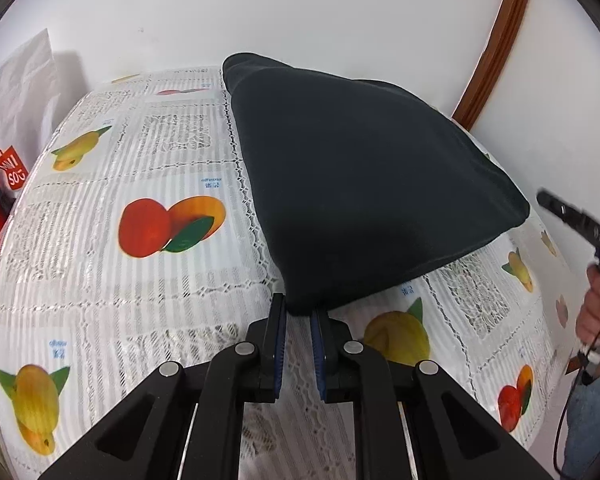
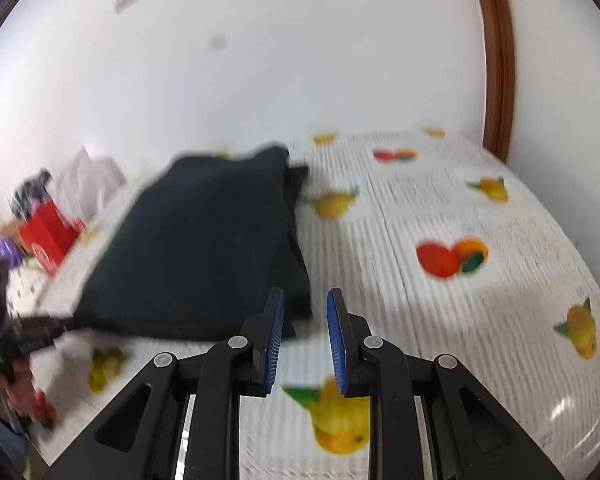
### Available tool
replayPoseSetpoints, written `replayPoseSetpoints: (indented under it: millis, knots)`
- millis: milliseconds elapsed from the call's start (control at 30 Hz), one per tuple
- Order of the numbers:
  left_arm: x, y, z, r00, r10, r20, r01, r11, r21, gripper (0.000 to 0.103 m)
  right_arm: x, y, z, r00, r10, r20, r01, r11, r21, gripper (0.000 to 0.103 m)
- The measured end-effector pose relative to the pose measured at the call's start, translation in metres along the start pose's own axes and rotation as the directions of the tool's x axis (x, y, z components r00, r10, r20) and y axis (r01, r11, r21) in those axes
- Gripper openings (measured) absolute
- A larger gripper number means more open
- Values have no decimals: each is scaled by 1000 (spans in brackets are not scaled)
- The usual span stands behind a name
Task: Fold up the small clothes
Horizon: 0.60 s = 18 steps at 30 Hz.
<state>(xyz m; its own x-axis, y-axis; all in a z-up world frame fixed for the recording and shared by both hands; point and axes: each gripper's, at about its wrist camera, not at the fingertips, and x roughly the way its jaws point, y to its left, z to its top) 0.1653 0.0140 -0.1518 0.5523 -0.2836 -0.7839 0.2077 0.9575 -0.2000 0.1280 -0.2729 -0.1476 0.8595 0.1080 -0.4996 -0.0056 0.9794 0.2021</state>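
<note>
A dark, folded garment [image 1: 364, 184] lies on the table with the fruit-print cloth [image 1: 140, 280]. My left gripper [image 1: 299, 308] is shut on the garment's near corner, with the cloth pinched between its blue pads. In the blurred right wrist view the same garment [image 2: 204, 248] lies left of centre. My right gripper [image 2: 305, 300] is open and empty, just right of the garment's near right corner. The right gripper also shows in the left wrist view [image 1: 572, 220] at the far right, held by a hand. The left gripper shows in the right wrist view [image 2: 40, 332] at the garment's left corner.
A red box [image 1: 0, 196] and white bags [image 1: 20, 92] stand at the table's left end. A white wall runs behind the table. A brown wooden frame [image 1: 496, 40] stands at the right. The red box also shows in the right wrist view [image 2: 48, 236].
</note>
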Motion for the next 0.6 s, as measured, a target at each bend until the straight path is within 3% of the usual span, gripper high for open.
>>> replayPoseSetpoints:
  millis: [133,300,433,600]
  knots:
    - [-16,0,1,1000,-2,30,1,1000,16,12,15,10,11,1000,-7,14,7,1000,10,22]
    - [-21,-3,13,998,3,57,-4,1000,23,12,56,8,-7,992,-85,-99,86,996,6,22]
    - [-6,-4,30,999,-6,49,7,1000,-6,12,48,6,-10,993,-81,-90,84,996,22,22]
    - [6,-12,41,998,-26,63,26,1000,4,32,36,5,1,996,-56,-66,58,998,28,23]
